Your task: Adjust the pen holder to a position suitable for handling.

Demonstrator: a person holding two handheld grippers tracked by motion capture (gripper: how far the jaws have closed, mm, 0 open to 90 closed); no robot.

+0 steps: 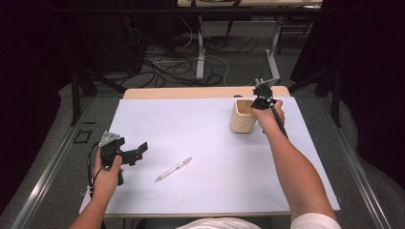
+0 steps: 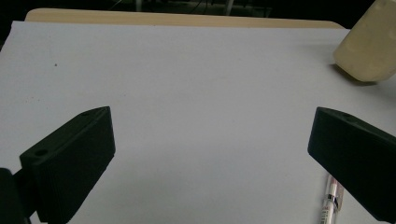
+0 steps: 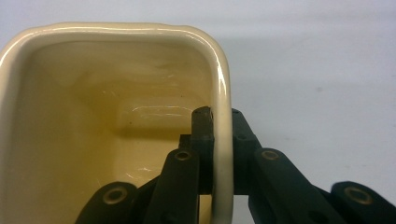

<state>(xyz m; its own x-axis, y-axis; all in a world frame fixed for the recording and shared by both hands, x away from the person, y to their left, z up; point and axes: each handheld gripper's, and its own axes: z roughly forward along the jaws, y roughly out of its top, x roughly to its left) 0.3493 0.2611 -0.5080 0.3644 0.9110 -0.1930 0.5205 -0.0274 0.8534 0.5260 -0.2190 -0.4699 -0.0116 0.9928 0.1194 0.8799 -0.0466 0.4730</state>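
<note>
On the white tabletop, the cream ceramic cup stands upright near the far edge. My right tongs pinch its rim wall. My left tongs are spread, well short of the cup, with a pen just beside them.

White mat wide open mid-table; pen lies near left gripper, cream cup blocks far right, right gripper clamped on its wall.
</note>
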